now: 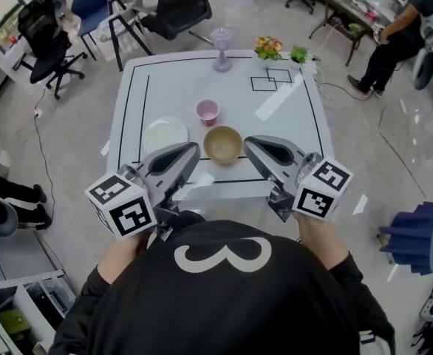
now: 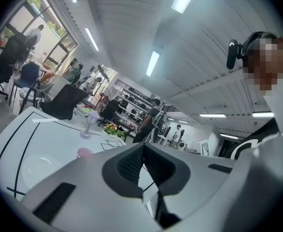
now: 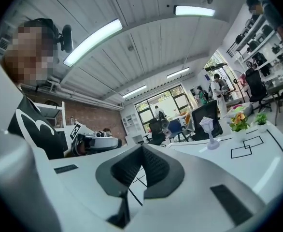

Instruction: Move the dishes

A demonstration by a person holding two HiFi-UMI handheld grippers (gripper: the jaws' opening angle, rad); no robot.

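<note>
- The white desk [image 1: 298, 135], marked with black lines, filled the middle of the head view, with its far edge at 12 o'clock.
- The left tongs [image 1: 192, 152] hovered over the desk's near edge at 7 o'clock. They were clenched pad against pad, with nothing between them.
- The right tongs [image 1: 250, 143] hovered at 5 o'clock, likewise clenched and empty.
- The white plate [image 1: 165, 134] lay flat on the desk at 8 o'clock, just beyond the left tongs.
- The tan bowl [image 1: 223, 143] stood upright at 6 o'clock. It sat between the tips of the two tongs in the head view and was held by neither.
- The lilac goblet [image 1: 222, 48] stood upright at the far edge, at 12 o'clock.
- The flower pot [image 1: 267, 48] stood at 1 o'clock, near the goblet.
- The pink cup [image 1: 207, 112] stood near the desk's centre, at 11 o'clock from the bowl and apart from it.
</note>
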